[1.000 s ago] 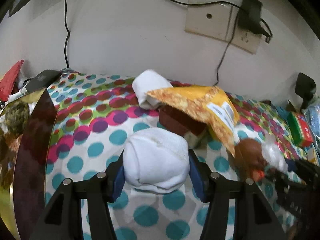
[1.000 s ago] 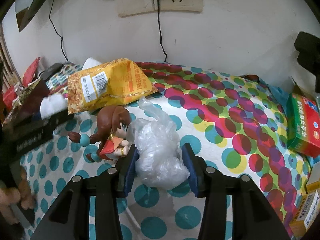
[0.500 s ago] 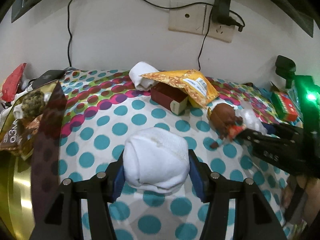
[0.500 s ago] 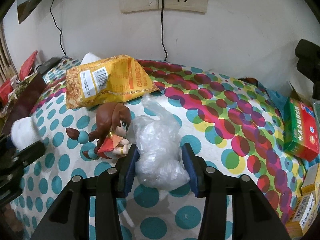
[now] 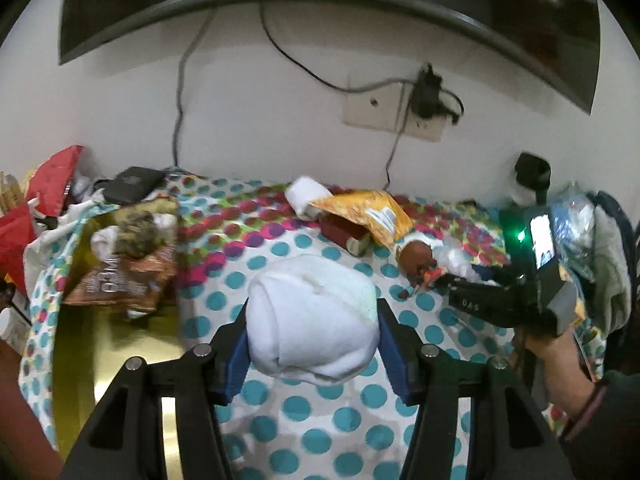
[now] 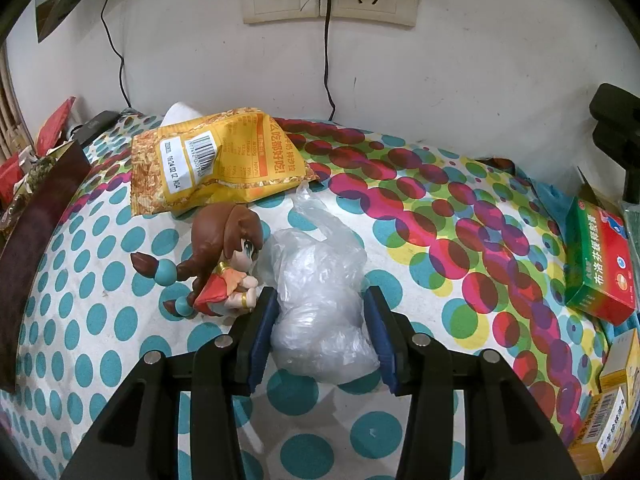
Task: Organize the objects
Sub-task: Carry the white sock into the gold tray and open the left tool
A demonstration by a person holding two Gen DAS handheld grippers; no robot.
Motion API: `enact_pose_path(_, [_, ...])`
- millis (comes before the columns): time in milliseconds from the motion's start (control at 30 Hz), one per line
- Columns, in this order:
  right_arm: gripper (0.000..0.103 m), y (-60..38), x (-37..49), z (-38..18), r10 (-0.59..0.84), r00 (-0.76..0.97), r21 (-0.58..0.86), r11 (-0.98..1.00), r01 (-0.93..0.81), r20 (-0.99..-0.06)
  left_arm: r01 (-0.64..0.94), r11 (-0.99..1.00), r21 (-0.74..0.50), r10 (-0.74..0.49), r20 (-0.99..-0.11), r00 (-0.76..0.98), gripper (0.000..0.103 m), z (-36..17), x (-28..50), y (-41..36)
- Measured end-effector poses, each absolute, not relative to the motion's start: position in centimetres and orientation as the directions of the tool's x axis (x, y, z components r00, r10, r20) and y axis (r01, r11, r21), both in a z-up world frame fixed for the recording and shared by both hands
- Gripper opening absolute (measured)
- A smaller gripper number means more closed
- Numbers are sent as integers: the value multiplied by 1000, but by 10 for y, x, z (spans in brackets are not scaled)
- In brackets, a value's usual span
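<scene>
My left gripper [image 5: 312, 324] is shut on a rolled white sock [image 5: 314, 320] and holds it above the polka-dot cloth [image 5: 340, 420]. My right gripper [image 6: 320, 320] is shut on a crumpled clear plastic bag [image 6: 320, 300] that rests on the cloth [image 6: 440, 220]. A brown-haired doll figure [image 6: 224, 256] lies against the bag's left side. The right gripper also shows at the right of the left wrist view [image 5: 460, 280], with the doll [image 5: 416, 256] beside it.
A yellow snack bag [image 6: 216, 164] lies behind the doll, over a dark red box [image 5: 344, 232] and beside a second white sock [image 5: 306, 196]. A gold box [image 5: 108, 300] with snack packs stands at the left. A green-red medicine box [image 6: 600, 264] and cartons lie at the right.
My left gripper has lifted and pulled back with the sock, so more of the cloth, the gold box and the wall show. The right gripper has stayed in place on the plastic bag.
</scene>
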State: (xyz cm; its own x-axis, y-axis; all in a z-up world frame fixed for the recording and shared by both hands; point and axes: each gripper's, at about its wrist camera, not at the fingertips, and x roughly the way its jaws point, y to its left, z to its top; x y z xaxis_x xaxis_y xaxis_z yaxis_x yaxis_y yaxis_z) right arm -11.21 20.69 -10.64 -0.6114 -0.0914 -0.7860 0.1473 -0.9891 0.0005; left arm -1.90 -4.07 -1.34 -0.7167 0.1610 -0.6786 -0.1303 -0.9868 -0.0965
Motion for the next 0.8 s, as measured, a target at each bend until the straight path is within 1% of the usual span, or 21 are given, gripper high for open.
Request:
enact_pose_path(100, [44, 207, -112, -106, -91, -611, 0, -989, 147, -786, -88, -993, -83, 121, -666, -736, 57, 0, -11, -65])
enact_pose_path(267, [44, 207, -112, -106, -92, -611, 1, -989, 147, -786, 46, -997, -56, 4, -674, -739, 57, 6, -1, -121])
enact_pose_path(400, [44, 206, -112, -106, -91, -611, 0, -989, 148, -786, 163, -983, -78, -59, -716, -696, 57, -11, 2, -167])
enact_pose_path(500, [44, 208, -112, -106, -90, -611, -2, -989, 148, -786, 212, -974, -82, -80, -749, -657, 57, -28, 4, -189])
enact_pose_path(600, [44, 208, -112, -106, -90, -611, -2, -989, 148, -786, 230, -972, -56, -107, -762, -639, 57, -38, 6, -196])
enact_pose_path(800, [44, 210, -112, -106, -90, -612, -3, -989, 148, -786, 207, -977, -57, -81, -795, -602, 57, -57, -6, -195])
